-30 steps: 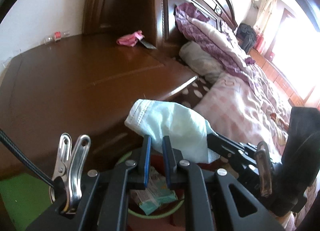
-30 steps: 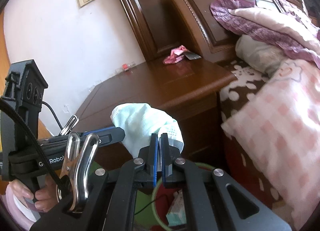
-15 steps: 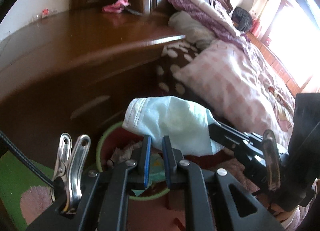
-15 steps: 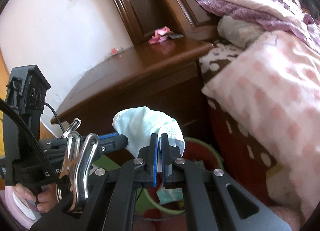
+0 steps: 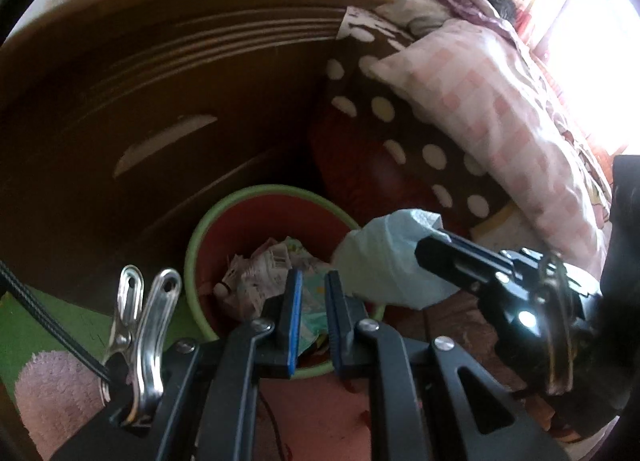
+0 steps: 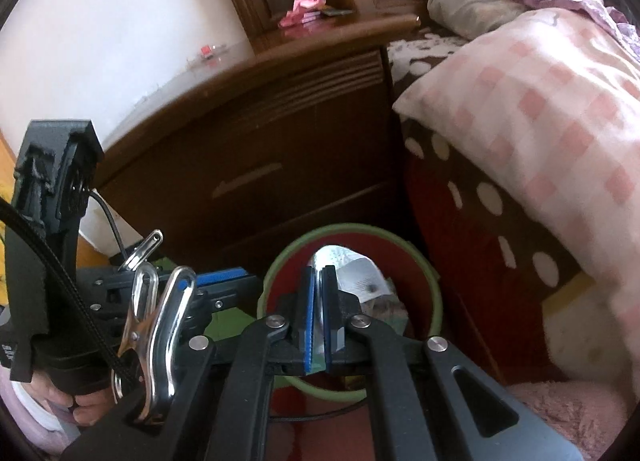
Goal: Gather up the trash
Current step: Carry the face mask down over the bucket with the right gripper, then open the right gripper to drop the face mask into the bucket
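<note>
Face mask (image 6: 352,273), pale blue and crumpled, sits pinched between the blue pads of my right tool (image 6: 318,293), whose jaws are nearly together on its fabric; in the left wrist view the same mask (image 5: 394,261) bulges out past that tool's black fingers, right over the near rim of the bin. My left tool (image 5: 312,301) has its jaws drawn narrow with a slim gap and nothing between them; it points down into the bin. Trash bin (image 5: 256,197), red inside with a green rim, stands on the floor directly below both tools; crumpled paper and wrappers (image 5: 264,269) lie in its bottom. I see the dark wooden nightstand (image 6: 248,149) just behind the bin, its drawer front facing me; a pink bundle (image 6: 304,9) rests on its top near the headboard. Beside the bin rises the bed (image 6: 520,109), with a pink checked quilt over a brown spotted sheet; a green mat (image 5: 48,313) lies on the floor to the left.
</note>
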Demonstrator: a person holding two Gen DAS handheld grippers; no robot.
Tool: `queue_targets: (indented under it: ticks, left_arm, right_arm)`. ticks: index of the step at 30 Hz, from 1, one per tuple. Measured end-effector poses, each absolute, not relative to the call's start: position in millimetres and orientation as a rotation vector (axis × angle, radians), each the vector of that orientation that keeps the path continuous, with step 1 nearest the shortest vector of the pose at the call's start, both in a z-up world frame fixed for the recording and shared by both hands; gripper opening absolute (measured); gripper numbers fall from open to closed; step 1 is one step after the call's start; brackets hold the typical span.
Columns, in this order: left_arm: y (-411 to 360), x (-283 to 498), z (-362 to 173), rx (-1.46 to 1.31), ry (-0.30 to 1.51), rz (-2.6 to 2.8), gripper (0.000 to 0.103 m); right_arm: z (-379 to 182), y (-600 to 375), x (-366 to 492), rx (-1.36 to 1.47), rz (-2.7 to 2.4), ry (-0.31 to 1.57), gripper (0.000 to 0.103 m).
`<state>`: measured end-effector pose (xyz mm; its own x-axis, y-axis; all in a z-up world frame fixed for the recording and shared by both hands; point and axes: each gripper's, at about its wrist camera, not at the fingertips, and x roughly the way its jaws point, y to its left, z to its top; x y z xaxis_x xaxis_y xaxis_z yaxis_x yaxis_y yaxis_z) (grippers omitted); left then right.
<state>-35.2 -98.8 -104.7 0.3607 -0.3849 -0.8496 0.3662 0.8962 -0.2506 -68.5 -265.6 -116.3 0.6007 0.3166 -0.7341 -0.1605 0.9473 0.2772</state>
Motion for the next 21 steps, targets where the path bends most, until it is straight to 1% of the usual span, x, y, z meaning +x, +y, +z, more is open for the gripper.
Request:
queue_targets:
  ticks: [10,12,13,16,17,18,20,21]
  left_arm:
    - [-95.5,-26.0,-121.8,-0.022,1.138,-0.468,0.012]
    - [-94.5,-25.2,-123.0,-0.018,1.138,-0.462,0.012]
    - [-94.3,-24.7,-123.7,-0.016,1.139,-0.458,0.012]
    - [-94.4,-24.1,-124.2,-0.014,1.139,-0.446,0.013]
    - [-95.0,-24.1,-124.3,-0.013,1.140,-0.444,0.015]
    - [-95.3,-23.9,-124.4,-0.011,1.141,-0.441,0.017]
    - [-96.5,-24.4,-124.0,-0.005,1.138,-0.433,0.023]
    - [-96.6,-25.5,-123.4,-0.001,1.136,-0.429,0.024]
  right_arm:
    - [-135.7,-262.6,-53.7,0.210,0.275,0.943,0.004]
    - [-139.2,-262.4,-49.0,0.224,0.277,0.952,0.007]
    - [-140.3,-262.1,-48.5,0.229,0.276,0.956,0.011]
    - [-143.5,-265.8,-45.8,0.248,0.282,0.966,0.017]
    - [-144.3,-266.1,-46.1,0.252,0.281,0.968,0.020]
    - [-144.7,-266.4,-45.8,0.255,0.278,0.970,0.022]
    - [-145.3,-266.6,-45.4,0.260,0.275,0.969,0.023]
    - [-145.2,-266.9,-45.8,0.264,0.275,0.967,0.023]
